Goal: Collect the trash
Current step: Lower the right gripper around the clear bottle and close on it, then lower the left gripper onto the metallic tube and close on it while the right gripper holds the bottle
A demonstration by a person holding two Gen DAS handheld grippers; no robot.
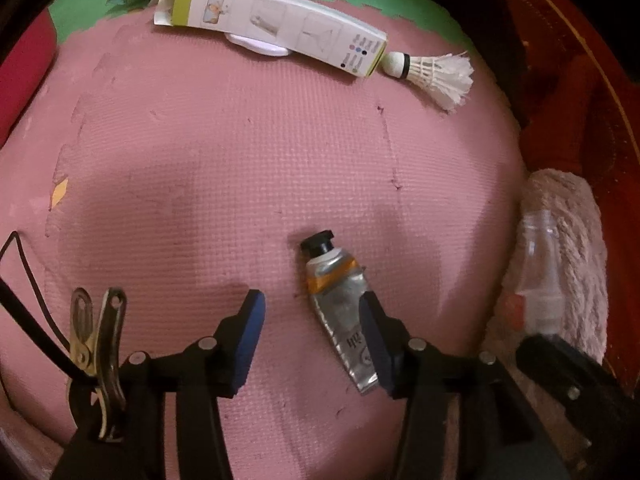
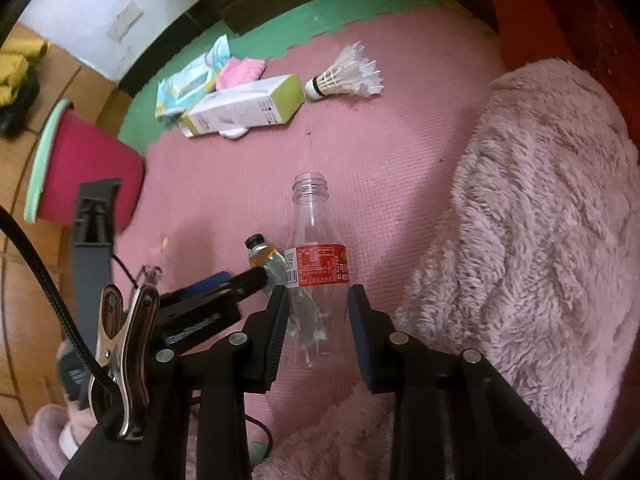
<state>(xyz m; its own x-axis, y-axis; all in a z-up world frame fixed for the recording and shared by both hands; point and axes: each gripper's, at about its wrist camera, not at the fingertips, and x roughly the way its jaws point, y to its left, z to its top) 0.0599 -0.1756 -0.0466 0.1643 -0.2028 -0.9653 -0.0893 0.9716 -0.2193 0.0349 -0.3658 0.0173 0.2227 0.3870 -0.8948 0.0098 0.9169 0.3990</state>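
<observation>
Clear, capless plastic bottle with red label: lower body clamped between the pads of the right gripper, neck pointing away over the pink foam mat. Crumpled silver tube with black cap and orange band: flat on the mat, touching one pad of the left gripper, whose jaws stand apart, unclamped. Beyond: white-and-lime carton, white feathered shuttlecock. Magenta bin with mint rim at the mat's edge.

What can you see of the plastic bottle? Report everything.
The plastic bottle is clear, capless and empty, with a threaded neck, a red label with a white barcode panel and a crumpled lower body. It sits between the right gripper fingers, neck pointing away, over the pink foam mat, beside the fluffy pink rug.
</observation>
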